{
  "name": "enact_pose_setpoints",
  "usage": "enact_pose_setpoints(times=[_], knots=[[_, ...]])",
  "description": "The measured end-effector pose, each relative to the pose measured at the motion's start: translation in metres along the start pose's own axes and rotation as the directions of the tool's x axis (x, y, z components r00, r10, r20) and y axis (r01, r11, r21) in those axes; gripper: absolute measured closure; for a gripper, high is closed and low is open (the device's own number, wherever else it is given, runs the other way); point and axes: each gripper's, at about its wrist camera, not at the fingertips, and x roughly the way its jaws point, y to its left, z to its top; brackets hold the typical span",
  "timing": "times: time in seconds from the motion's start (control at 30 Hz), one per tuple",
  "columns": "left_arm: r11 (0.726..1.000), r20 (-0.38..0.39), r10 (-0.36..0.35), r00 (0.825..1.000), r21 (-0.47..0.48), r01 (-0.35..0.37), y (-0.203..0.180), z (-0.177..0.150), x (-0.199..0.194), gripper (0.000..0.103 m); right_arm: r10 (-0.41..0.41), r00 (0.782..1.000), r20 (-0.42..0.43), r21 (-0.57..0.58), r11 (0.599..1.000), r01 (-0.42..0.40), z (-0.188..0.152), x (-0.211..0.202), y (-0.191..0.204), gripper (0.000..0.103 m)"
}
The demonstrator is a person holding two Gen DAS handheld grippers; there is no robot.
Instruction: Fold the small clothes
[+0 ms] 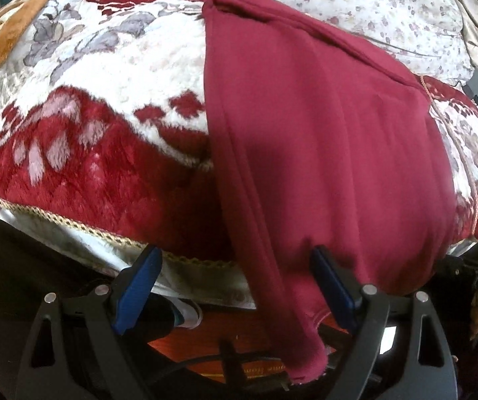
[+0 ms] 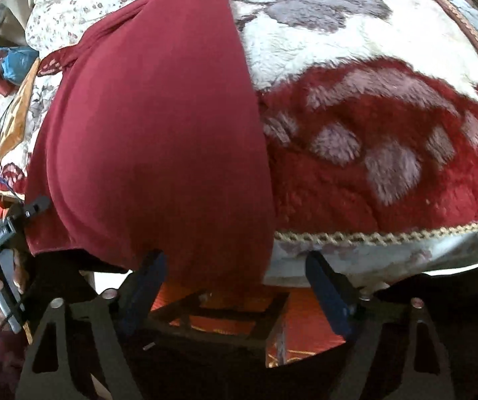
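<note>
A dark red garment [image 1: 319, 140] lies lengthwise on the bed and its near end hangs over the bed's front edge. It also shows in the right wrist view [image 2: 158, 146]. My left gripper [image 1: 235, 266] is open, its blue fingers [image 1: 135, 290] spread wide at the garment's hanging left corner, with cloth draped between them and over the right finger. My right gripper [image 2: 235, 270] is open, its fingers [image 2: 329, 286] spread around the garment's hanging right corner. Neither grips the cloth.
A plush red and white floral blanket [image 1: 82, 140] with a braided trim [image 2: 389, 233] covers the bed. A floral sheet [image 1: 372, 3] lies at the far side, an orange cushion [image 1: 12, 23] at far left. A red floor and dark frame [image 2: 225, 313] show below the bed edge.
</note>
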Motion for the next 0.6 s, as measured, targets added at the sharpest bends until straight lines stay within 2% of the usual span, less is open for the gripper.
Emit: enact_pose_setpoints(times=[0.03, 0.07, 0.1, 0.17, 0.3, 0.4, 0.5, 0.6], knots=[[1.0, -0.002, 0.001, 1.0, 0.003, -0.001, 0.001, -0.001, 0.0, 0.014, 0.026, 1.0, -0.002, -0.014, 1.0, -0.026, 0.0, 0.001, 0.004, 0.041], [1.0, -0.004, 0.003, 1.0, 0.007, -0.003, 0.001, -0.002, 0.001, 0.014, 0.04, 0.999, -0.003, -0.035, 0.999, -0.04, 0.0, 0.001, 0.009, 0.048], [1.0, -0.005, 0.004, 1.0, 0.008, -0.004, 0.001, -0.002, 0.001, 0.014, 0.04, 0.999, -0.001, -0.061, 0.997, -0.04, 0.0, 0.001, 0.014, 0.05], [1.0, -0.004, 0.005, 1.0, 0.0, -0.005, 0.004, -0.002, 0.001, 0.014, 0.044, 0.999, 0.006, -0.112, 0.993, -0.043, -0.002, 0.001, 0.023, 0.062], [1.0, -0.008, -0.006, 1.0, -0.022, 0.006, 0.008, -0.002, 0.002, 0.014, 0.092, 0.995, 0.026, -0.123, 0.988, -0.088, 0.002, -0.003, 0.028, 0.065], [1.0, -0.016, -0.003, 1.0, -0.02, 0.003, 0.009, -0.001, 0.003, 0.014, 0.08, 0.996, 0.031, -0.114, 0.991, -0.076, 0.004, 0.001, 0.029, 0.065], [1.0, -0.019, -0.001, 1.0, -0.013, 0.0, 0.007, -0.002, 0.004, 0.014, 0.114, 0.993, 0.034, -0.112, 0.988, -0.109, 0.003, 0.004, 0.029, 0.05], [1.0, -0.024, 0.006, 1.0, -0.009, -0.006, 0.004, -0.002, 0.006, 0.014, 0.1, 0.994, 0.039, -0.136, 0.986, -0.094, 0.002, 0.005, 0.036, 0.048]])
